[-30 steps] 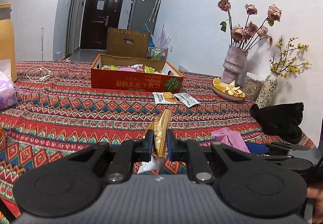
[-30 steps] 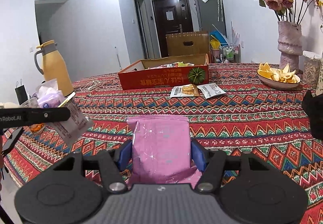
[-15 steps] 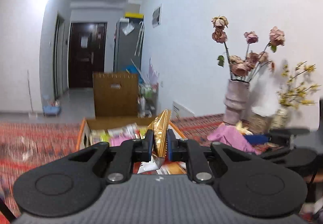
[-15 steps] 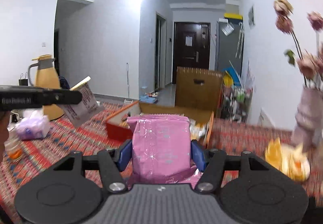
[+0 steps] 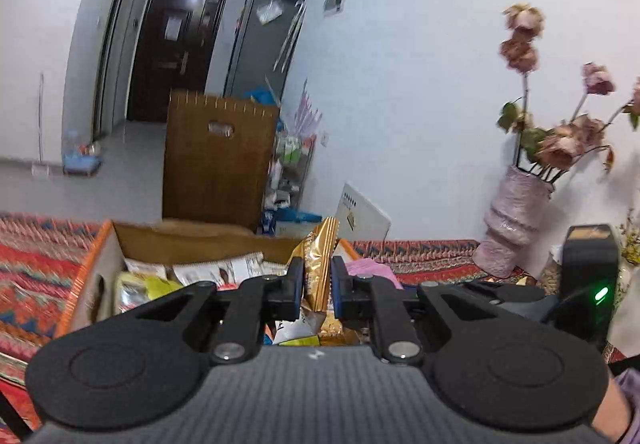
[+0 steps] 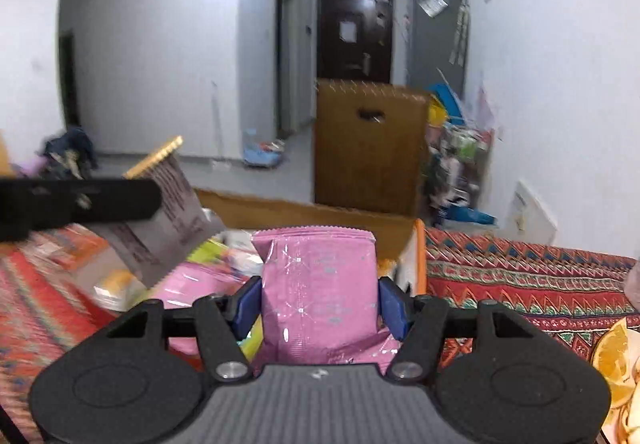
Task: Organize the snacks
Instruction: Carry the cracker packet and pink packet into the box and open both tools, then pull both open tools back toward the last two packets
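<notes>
Dim cool indoor light – glare near the top, motion blur, fisheye bending and dark corners

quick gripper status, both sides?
Left gripper: closed on the gold snack packet, above the snack box.
Right gripper: closed on the pink snack packet.

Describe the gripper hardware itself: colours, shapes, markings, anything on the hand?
Both match: the left gripper and right gripper have matte black linkage arms, two round black discs, silver pivot screws, a ribbed grey body with a small white logo, and blue finger pads. A green LED glows on the right unit. A lilac sleeve is visible.
</notes>
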The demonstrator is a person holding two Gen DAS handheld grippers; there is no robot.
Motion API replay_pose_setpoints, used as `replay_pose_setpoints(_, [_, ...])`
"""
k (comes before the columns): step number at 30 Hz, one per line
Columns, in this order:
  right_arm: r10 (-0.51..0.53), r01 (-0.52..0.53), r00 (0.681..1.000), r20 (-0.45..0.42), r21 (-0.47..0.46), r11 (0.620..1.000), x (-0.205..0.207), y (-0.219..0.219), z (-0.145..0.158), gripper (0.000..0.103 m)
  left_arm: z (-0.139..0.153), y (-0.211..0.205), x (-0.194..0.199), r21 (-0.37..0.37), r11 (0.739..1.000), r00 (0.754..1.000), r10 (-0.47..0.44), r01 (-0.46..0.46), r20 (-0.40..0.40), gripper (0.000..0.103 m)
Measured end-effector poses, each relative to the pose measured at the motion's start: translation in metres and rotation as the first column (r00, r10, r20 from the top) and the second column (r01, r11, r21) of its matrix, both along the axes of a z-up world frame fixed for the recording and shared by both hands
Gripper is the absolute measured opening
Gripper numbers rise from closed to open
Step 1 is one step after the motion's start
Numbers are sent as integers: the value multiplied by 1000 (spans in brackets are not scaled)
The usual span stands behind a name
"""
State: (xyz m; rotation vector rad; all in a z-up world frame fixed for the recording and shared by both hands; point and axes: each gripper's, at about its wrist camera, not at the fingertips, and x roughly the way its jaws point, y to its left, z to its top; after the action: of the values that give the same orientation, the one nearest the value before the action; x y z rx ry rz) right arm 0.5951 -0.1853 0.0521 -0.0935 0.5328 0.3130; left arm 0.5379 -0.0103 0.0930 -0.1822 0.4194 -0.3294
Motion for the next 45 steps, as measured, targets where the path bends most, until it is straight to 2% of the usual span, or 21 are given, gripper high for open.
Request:
replay_pose_setpoints(2, [-23, 22, 1000, -20, -38, 999, 14, 6, -19, 61, -16, 2, 15, -15, 1000, 999, 3, -3, -37, 14])
replay_pose_setpoints(5, [-51, 45, 998, -48, -117, 992, 25, 16, -40, 61, -35, -5, 29, 25, 1000, 997, -13, 15, -82, 14])
replay_pose_setpoints(7, [-61, 57, 997, -35, -124, 991, 26, 21, -42, 62, -45, -8, 35, 44, 999, 995, -23, 27, -102, 14])
replay_pose_setpoints(9, [-63, 57, 997, -37, -138, 989, 25, 21, -39, 68, -52, -8, 39, 42, 999, 993, -19, 24, -120, 14])
replay_pose_setpoints(11, [-39, 33, 998, -46, -118, 993, 23, 18, -37, 76, -57, -7, 41, 39, 999, 991, -21, 27, -134, 14])
replay_pose_setpoints(13, [-17, 12, 998, -62, -88, 996, 23, 11, -34, 78, -62, -7, 44, 21, 999, 988, -26, 30, -153, 17])
replay_pose_setpoints(15, [-12, 6, 998, -64, -90, 996, 20, 10, -31, 78, -65, -8, 47, 15, 1000, 985, -21, 24, -173, 34])
replay_pose_setpoints(16, [-8, 2, 998, -60, -100, 995, 17, 9, -28, 78, -65, -8, 46, 23, 1000, 984, -8, 13, -178, 51])
replay_pose_setpoints(17, [-4, -2, 999, -53, -112, 994, 15, 8, -23, 78, -65, -7, 44, 31, 999, 985, 11, -6, -170, 55])
replay_pose_setpoints(19, [10, -16, 999, -46, -133, 991, 11, 6, -15, 82, -61, -6, 41, 44, 999, 988, 34, -28, -153, 57])
replay_pose_setpoints(22, [12, -13, 1000, -6, -160, 987, -2, -1, 6, 82, -43, -4, 29, 44, 998, 992, 39, -33, -123, 60])
replay_pose_setpoints(24, [-13, 20, 999, 40, -187, 982, -14, -6, 24, 83, -22, 0, 10, 42, 998, 998, 41, -39, -46, 69])
replay_pose_setpoints(25, [-28, 41, 997, 76, -180, 983, -25, -12, 33, 86, -11, 5, -4, 32, 998, 999, 47, -47, -8, 79])
replay_pose_setpoints(27, [-36, 52, 993, 116, -140, 989, -48, -24, 49, 91, 5, 14, -28, 11, 998, 998, 56, -57, 26, 80])
replay_pose_setpoints(29, [-22, 36, 992, 121, -115, 993, -70, -33, 59, 91, 16, 23, -53, 10, 999, 999, 52, -52, 14, 80])
replay_pose_setpoints(33, [4, 17, 988, 157, -132, 991, -119, -43, 77, 91, 29, 32, -103, 57, 996, 998, 63, -63, 18, 82])
replay_pose_setpoints(39, [9, 14, 983, 182, -125, 992, -204, -56, 83, 95, 26, 44, -197, 73, 996, 999, 48, -49, 18, 88])
replay_pose_setpoints(45, [45, -35, 993, 110, -84, 996, -284, -55, 48, 95, -4, 47, -283, 46, 997, 996, 71, -69, -51, 91])
